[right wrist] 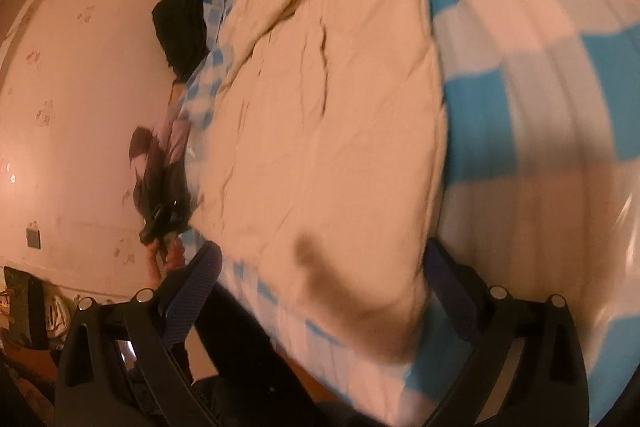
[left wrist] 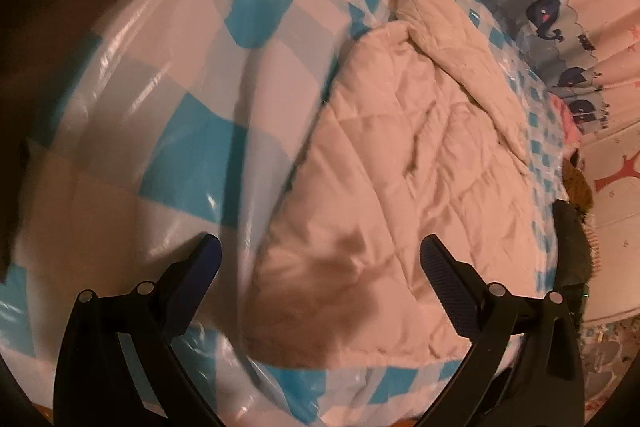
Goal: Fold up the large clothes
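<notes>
The checked cloth point(left wrist: 168, 107) covers the whole surface under both my claws, blue and white squares with a shiny plastic look, running off to the left of my left claw and to the right of my right one. On it lies the quilted jacket point(left wrist: 400, 155), cream, puffy and creased, stretching straight ahead from between both sets of fingers, its far end bunched near the whale curtain point(left wrist: 540, 11).

My left claw point(left wrist: 320, 259) stands wide, holding nothing, with the jacket's near hem just below and ahead. My right claw point(right wrist: 324, 263) is wide too, also bare, over the same near edge point(right wrist: 360, 307).

To do this fold well, I judge I should drop both claws onto the hem, well apart, pinch jacket fabric only, not the slippery cloth beneath, then lift evenly so the padding doesn't slump sideways.
</notes>
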Available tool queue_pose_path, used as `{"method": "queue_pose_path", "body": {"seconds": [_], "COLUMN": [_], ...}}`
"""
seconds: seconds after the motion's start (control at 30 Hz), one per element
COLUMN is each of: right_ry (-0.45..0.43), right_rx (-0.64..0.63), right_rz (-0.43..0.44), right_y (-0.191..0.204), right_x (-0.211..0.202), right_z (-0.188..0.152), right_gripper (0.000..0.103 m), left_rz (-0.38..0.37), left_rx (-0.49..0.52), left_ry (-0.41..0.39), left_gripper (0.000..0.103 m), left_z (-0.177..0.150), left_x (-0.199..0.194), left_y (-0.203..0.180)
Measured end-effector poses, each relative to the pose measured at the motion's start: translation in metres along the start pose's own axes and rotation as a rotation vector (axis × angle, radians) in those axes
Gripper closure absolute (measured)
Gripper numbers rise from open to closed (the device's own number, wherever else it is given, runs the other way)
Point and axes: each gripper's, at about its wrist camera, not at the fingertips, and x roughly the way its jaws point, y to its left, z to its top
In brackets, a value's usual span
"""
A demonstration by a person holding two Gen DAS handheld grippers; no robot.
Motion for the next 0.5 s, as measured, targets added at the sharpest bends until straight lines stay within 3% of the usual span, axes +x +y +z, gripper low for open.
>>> {"method": "queue_pose_path", "body": {"seconds": [0.2,0.37,0.5], "right_ry": [0.026,0.047,0.045], "right_rx": [0.026,0.015,0.017], "right_rz": [-0.009,-0.054,-0.039], "right_y": [-0.006,-0.007,-0.01], "right_x": [0.006,0.012,0.011], "right_z": [-0.004,-0.003,-0.003], "right_gripper": [0.007,0.007,0.007], "left_rz": [-0.124,-0.14,-0.147], "left_rx": [-0.012,0.036,0.065], "left_ry": [0.052,0.082,0.027], "left_gripper": [0.007,0.007,0.007], "left_z": [-0.009,-0.016,-0.021], "left_x": [0.0,-0.003,-0.03], "left_y": [-0.004,-0.012,-0.017]}}
